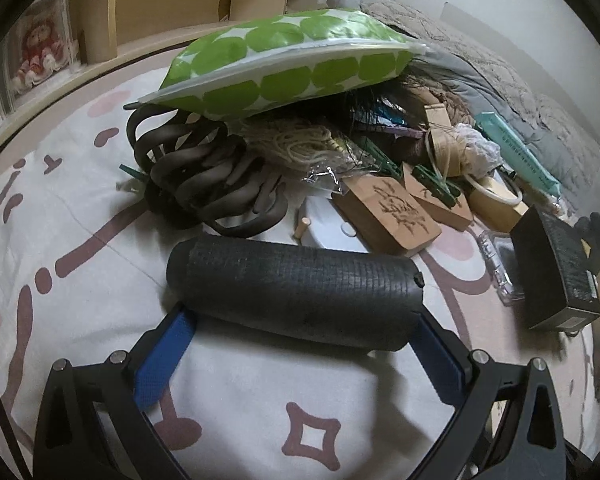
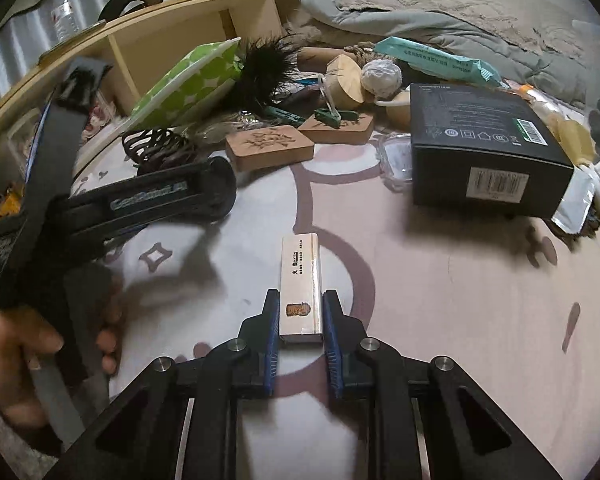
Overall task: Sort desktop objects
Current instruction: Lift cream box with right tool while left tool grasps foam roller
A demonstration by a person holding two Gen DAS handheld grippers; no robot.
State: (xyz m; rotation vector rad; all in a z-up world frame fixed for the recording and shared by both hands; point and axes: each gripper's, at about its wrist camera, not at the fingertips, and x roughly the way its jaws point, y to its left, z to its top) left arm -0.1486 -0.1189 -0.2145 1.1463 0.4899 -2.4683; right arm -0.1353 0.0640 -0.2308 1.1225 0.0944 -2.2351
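Observation:
My right gripper (image 2: pixel 301 300) is shut on a slim white box (image 2: pixel 300 276) with printed characters, and its blue pads press on the box's long sides. The box lies lengthwise away from me, low over the patterned cloth (image 2: pixel 440 300). My left gripper (image 1: pixel 304 318) stands wide and is shut on a black textured roll (image 1: pixel 292 288), with one blue pad at each end. In the right wrist view a hand (image 2: pixel 16 344) grips that tool's handle at the left. Behind the roll lies a heap of mixed objects.
The heap holds a green-dotted pouch (image 1: pixel 284 60), a dark hair claw (image 1: pixel 204 184), engraved wooden blocks (image 2: pixel 268 146), green pegs and a teal packet (image 2: pixel 432 60). A black carton (image 2: pixel 480 140) stands at the right, beside a clear case (image 2: pixel 394 160). A wooden shelf (image 2: pixel 172 36) and grey bedding (image 2: pixel 440 28) lie beyond.

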